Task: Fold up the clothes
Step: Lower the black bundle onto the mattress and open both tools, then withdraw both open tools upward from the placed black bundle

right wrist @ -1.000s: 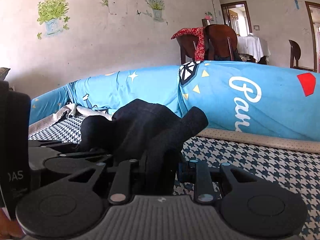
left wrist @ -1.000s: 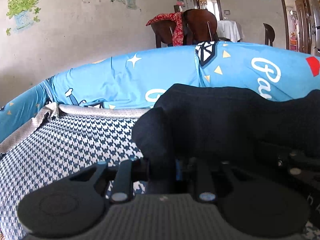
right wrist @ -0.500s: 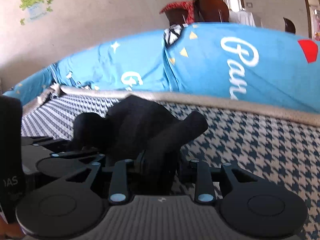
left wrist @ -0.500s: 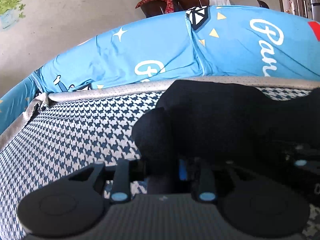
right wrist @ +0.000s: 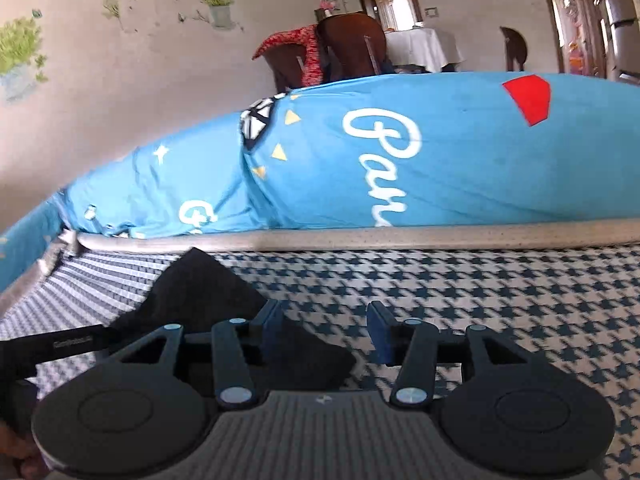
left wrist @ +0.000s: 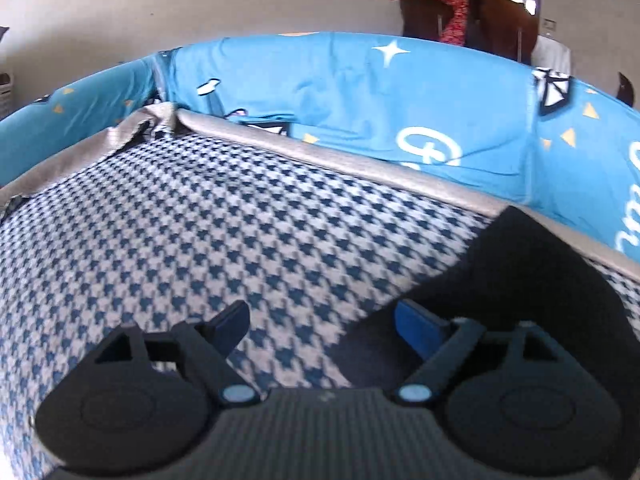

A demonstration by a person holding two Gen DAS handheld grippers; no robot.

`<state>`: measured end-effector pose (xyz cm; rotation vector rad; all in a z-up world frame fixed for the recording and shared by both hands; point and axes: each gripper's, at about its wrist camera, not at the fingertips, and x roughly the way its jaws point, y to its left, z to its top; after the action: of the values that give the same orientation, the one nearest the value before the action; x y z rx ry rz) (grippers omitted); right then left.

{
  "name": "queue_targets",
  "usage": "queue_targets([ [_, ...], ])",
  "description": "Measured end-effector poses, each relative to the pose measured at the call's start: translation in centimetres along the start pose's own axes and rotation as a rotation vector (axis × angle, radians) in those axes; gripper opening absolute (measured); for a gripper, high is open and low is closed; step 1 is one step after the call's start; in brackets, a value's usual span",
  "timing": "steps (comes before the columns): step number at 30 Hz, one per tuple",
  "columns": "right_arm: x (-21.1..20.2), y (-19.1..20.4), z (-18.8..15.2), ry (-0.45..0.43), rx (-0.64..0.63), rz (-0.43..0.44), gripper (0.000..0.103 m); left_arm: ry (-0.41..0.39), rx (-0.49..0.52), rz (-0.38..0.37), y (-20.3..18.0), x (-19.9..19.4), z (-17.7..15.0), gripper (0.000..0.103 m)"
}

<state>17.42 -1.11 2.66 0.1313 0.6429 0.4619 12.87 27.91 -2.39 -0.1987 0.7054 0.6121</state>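
Note:
A black garment (left wrist: 520, 280) lies flat on the houndstooth-patterned bed cover (left wrist: 200, 240). In the left wrist view it lies to the right, under and beyond my right finger. My left gripper (left wrist: 320, 326) is open and empty, just above the cover at the garment's left edge. In the right wrist view the garment (right wrist: 208, 296) lies to the left, and the houndstooth cover (right wrist: 500, 300) fills the right. My right gripper (right wrist: 326, 330) is open and empty at the garment's right edge. The left gripper's body shows at the far left (right wrist: 52, 346).
A blue printed quilt (right wrist: 400, 160) is bunched along the far side of the bed, also in the left wrist view (left wrist: 360, 100). A grey trim (right wrist: 360, 238) borders the cover. Wooden chairs with a red cloth (right wrist: 320, 52) stand beyond, by a wall.
Both grippers opened and let go of the black garment, which now lies flat on the cover. Both grippers moved apart, to either side of it.

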Motion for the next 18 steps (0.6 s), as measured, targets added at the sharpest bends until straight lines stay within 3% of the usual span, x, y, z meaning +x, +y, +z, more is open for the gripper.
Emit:
queue_targets([
  [8, 0.4, 2.5, -1.3, 0.000, -0.115, 0.133, 0.048, 0.018, 0.050, 0.080, 0.0, 1.6, -0.7, 0.090],
  [14, 3.3, 1.9, -3.0, 0.142, -0.122, 0.034, 0.047, 0.044, 0.062, 0.102, 0.0, 2.8, -1.1, 0.090],
  [18, 4.0, 1.3, -3.4, 0.156, -0.100, 0.028, 0.047, 0.058, 0.080, 0.109, 0.0, 3.4, -1.5, 0.091],
])
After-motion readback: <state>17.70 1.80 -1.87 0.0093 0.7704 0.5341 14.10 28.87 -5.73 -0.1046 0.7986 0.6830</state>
